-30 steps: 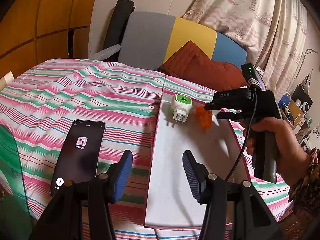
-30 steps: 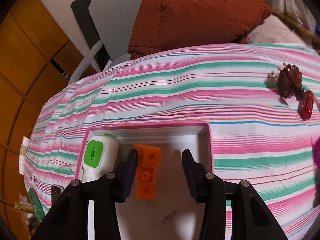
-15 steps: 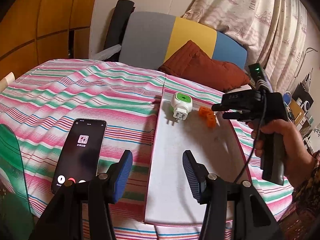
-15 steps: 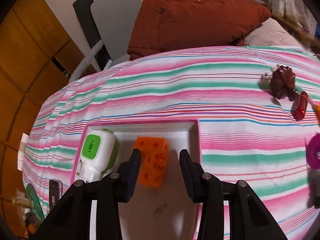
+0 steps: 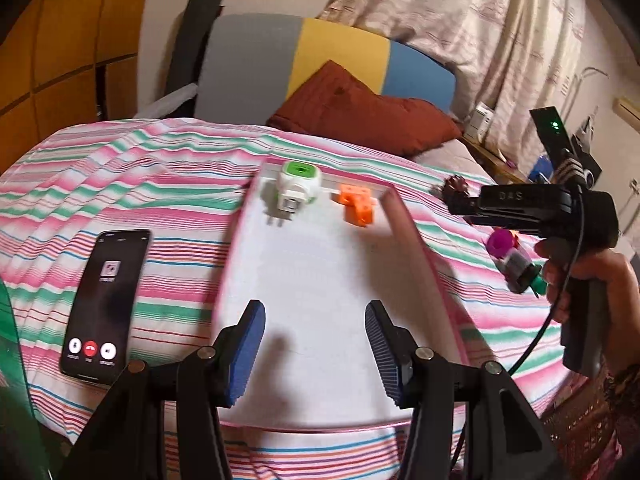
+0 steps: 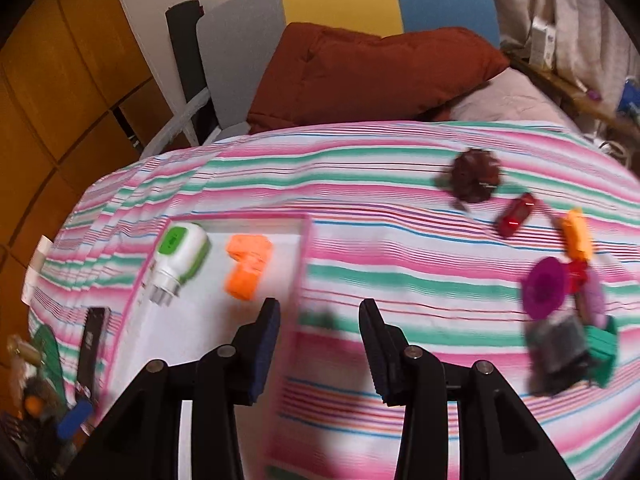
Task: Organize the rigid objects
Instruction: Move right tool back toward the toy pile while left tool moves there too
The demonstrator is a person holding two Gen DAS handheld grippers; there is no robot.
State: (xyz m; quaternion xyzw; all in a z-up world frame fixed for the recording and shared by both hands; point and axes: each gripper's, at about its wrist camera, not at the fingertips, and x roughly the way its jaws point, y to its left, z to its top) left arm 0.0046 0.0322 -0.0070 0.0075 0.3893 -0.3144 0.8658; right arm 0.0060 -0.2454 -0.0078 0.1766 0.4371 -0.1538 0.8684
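1. Since a second ago the right gripper [image 6: 319, 344] has pulled back from the orange block [image 5: 357, 209] and swung right, over the tray's right rim and the striped bedspread [image 6: 400, 280]; its jaws stand apart with nothing between them.
2. That orange block lies alone at the far end of the white tray [image 5: 320, 280], just beside the white-and-green plug [image 5: 298, 188], near the far right corner.
3. Left gripper [image 5: 314, 354] hovers over the near end of the tray, jaws wide and empty.
4. A phone [image 5: 106, 304] lies screen-up on the bedspread left of the tray.
5. Right of the tray, well apart from it, a loose cluster sits on the stripes: a dark brown clip [image 6: 474, 176], a red piece [image 6: 516, 216], an orange piece [image 6: 576, 236], a purple disc [image 6: 546, 288], and a blurred dark object [image 6: 560, 352], possibly a small box.
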